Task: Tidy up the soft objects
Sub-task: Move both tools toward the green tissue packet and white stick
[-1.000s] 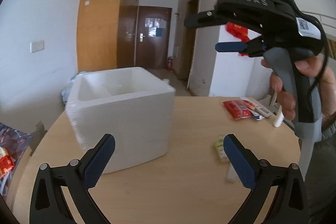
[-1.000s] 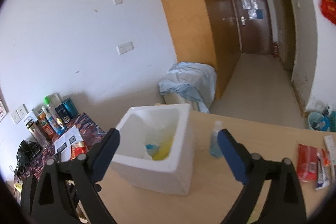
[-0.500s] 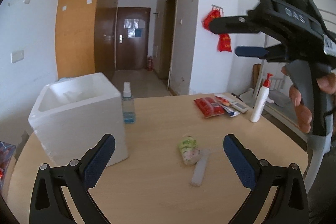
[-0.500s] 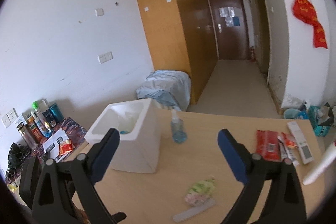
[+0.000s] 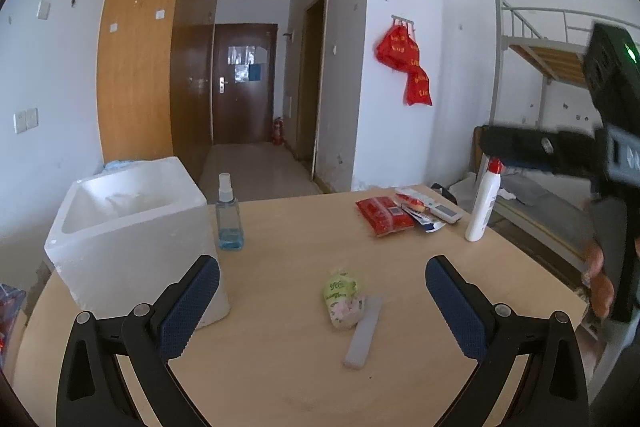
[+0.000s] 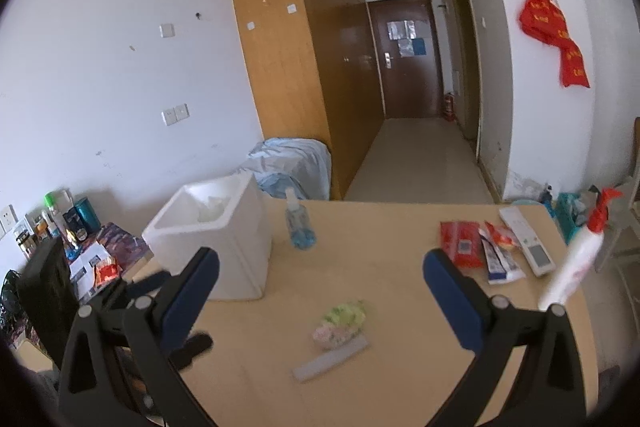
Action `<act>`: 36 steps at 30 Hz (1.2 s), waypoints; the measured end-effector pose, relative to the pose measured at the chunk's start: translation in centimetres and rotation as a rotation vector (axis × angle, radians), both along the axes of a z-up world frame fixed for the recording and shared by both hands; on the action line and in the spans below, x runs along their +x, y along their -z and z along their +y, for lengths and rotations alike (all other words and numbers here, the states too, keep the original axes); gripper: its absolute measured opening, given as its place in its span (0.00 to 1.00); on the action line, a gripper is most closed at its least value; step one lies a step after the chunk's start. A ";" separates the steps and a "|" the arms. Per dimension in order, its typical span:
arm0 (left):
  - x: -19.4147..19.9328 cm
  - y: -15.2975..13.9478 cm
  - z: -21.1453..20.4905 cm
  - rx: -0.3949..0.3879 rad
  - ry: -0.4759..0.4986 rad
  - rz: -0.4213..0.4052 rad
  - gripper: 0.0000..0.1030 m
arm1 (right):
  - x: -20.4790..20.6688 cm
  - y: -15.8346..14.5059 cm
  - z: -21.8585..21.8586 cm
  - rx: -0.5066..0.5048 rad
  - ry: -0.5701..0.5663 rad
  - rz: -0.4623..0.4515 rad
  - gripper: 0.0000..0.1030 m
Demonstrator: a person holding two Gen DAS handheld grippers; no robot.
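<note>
A soft green and pink packet (image 5: pixel 343 299) lies mid-table, touching a flat grey strip (image 5: pixel 364 331). My left gripper (image 5: pixel 320 307) stands open just short of it, nothing between the pads. A white foam box (image 5: pixel 132 227) stands open-topped at the left, with pale contents I cannot make out. In the right wrist view the same packet (image 6: pixel 342 319) lies ahead of my right gripper (image 6: pixel 320 303), which is open wide and empty above the table. The foam box (image 6: pixel 216 239) is to its left. A hand holds the right gripper's handle (image 5: pixel 612 227) at the right edge.
A spray bottle (image 5: pixel 228 215) with blue liquid stands beside the box. At the far right lie a red packet (image 5: pixel 382 215), tubes and a remote (image 6: pixel 528 243), with a white pump bottle (image 5: pixel 484 203) upright near the edge. A cluttered side table (image 6: pixel 80 247) stands left of the table.
Both views have swung right: the foam box slid left and the packet and strip came into view. The right gripper moved to the right edge of the left wrist view.
</note>
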State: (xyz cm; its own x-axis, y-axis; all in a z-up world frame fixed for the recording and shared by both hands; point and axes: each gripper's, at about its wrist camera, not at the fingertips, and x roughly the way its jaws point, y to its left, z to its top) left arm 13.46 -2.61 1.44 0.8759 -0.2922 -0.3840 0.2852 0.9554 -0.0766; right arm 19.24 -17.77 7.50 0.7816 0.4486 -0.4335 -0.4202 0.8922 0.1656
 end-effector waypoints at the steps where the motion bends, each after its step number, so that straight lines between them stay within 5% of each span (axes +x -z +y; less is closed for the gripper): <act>1: 0.0 0.1 -0.1 -0.002 0.003 0.001 1.00 | -0.3 0.3 -0.3 0.001 0.006 0.002 1.00; 16: -0.9 1.8 -0.2 -0.017 0.030 -0.017 1.00 | -5.9 4.9 -2.5 0.022 0.106 -0.002 1.00; 36: 6.6 5.8 -3.2 0.049 0.117 0.126 0.99 | -2.0 10.3 -2.4 0.006 0.084 0.180 1.00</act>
